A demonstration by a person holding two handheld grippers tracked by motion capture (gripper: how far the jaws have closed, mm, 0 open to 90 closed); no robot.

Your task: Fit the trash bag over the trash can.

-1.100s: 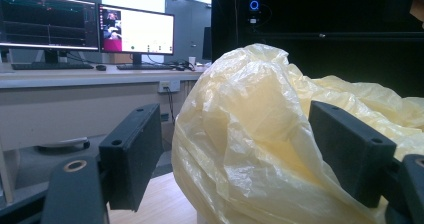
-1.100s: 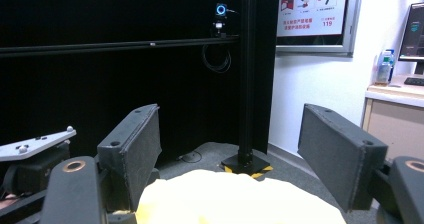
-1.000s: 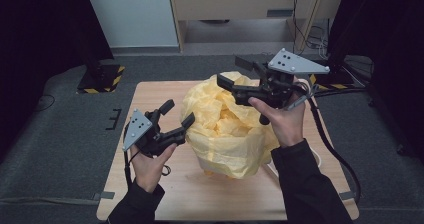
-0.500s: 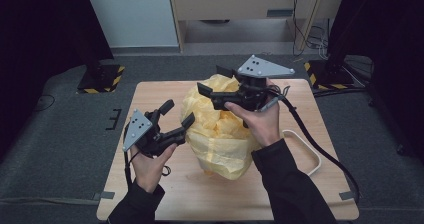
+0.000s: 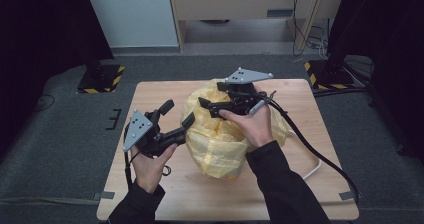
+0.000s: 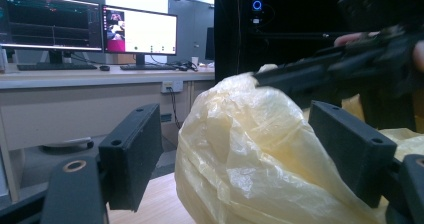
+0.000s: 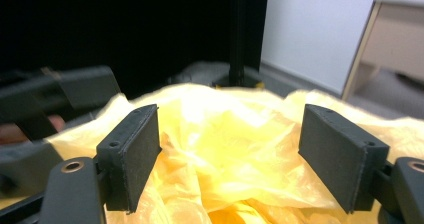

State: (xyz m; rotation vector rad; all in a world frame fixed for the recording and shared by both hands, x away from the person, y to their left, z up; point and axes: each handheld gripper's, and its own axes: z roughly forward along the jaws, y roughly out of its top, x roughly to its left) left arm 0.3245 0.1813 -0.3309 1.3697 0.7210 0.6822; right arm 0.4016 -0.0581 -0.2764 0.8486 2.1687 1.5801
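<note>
Bag (image 5: 220, 139) is sitting crumpled on the worktop (image 5: 150, 91) — left hand-held gripper (image 5: 176, 119) gaping beside it, right hand-held gripper (image 5: 210, 106) hovering over it, jaws spread — neither gripping.

Your worktop (image 5: 165, 194): light wood, taped at its front corners. Crumpled yellow bag (image 5: 220, 144) sits mid-worktop; white cable loop (image 5: 314, 168) lies right of it.

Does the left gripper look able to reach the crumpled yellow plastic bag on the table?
Probably yes: the left gripper stands open beside the yellow plastic bag, with nothing between them.
</note>
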